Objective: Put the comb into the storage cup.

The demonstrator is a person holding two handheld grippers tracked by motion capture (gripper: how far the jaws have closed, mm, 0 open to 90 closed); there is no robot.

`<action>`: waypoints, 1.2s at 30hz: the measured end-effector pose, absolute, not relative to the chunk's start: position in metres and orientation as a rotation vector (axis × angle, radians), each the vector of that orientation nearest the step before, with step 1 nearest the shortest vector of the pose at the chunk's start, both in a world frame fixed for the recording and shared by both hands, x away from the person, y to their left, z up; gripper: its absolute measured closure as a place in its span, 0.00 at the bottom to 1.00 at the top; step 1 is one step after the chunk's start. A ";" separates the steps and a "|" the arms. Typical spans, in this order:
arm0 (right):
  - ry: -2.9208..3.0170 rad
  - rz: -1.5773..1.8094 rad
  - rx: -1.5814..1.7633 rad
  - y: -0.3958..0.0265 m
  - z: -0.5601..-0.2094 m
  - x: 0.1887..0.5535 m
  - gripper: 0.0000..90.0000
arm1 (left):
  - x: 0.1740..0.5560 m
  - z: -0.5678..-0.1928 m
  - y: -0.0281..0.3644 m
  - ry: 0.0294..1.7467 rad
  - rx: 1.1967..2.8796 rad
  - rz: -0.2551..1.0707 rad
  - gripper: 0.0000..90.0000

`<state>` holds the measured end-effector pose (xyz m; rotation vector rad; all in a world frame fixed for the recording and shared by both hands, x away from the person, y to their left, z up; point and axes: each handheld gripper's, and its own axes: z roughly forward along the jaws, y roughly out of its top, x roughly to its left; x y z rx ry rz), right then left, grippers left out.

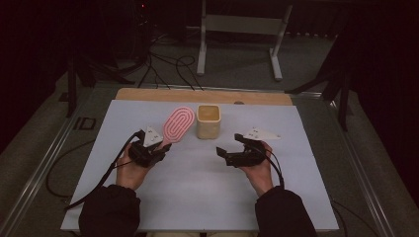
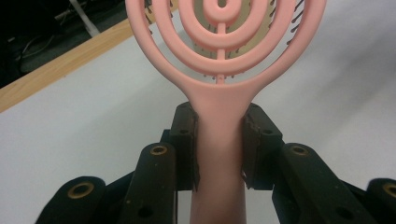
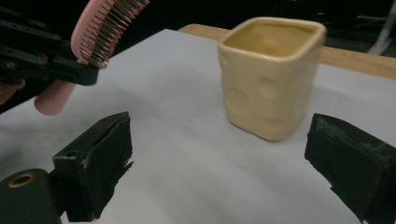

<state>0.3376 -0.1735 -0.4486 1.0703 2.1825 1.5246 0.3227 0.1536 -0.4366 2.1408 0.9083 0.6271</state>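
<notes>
My left gripper (image 1: 159,147) is shut on the handle of a pink hairbrush (image 1: 178,124), holding it off the white sheet with its oval head pointing away and to the right. In the left gripper view the pink hairbrush handle (image 2: 219,140) sits squeezed between both pads. The right gripper view shows the pink hairbrush (image 3: 100,32) with dark bristles facing down. A cream square cup (image 1: 208,121) stands upright just right of the brush head. My right gripper (image 1: 223,149) hangs open, empty, in front of and right of the cup (image 3: 268,77).
The white sheet (image 1: 197,192) covers most of the table, with a wooden strip (image 1: 148,95) along its far edge. Cables and a white metal stand (image 1: 237,29) lie on the floor beyond. A metal frame rail (image 1: 44,163) runs along the left side.
</notes>
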 end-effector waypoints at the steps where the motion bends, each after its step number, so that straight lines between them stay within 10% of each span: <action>1: 2.185 1.526 1.065 -0.170 -0.447 0.339 0.08 | 0.322 -0.437 0.154 0.906 2.136 0.630 0.78; 36: 2.269 1.725 1.086 -0.086 -0.430 0.370 0.08 | 0.312 -0.445 0.137 0.808 2.127 0.652 0.78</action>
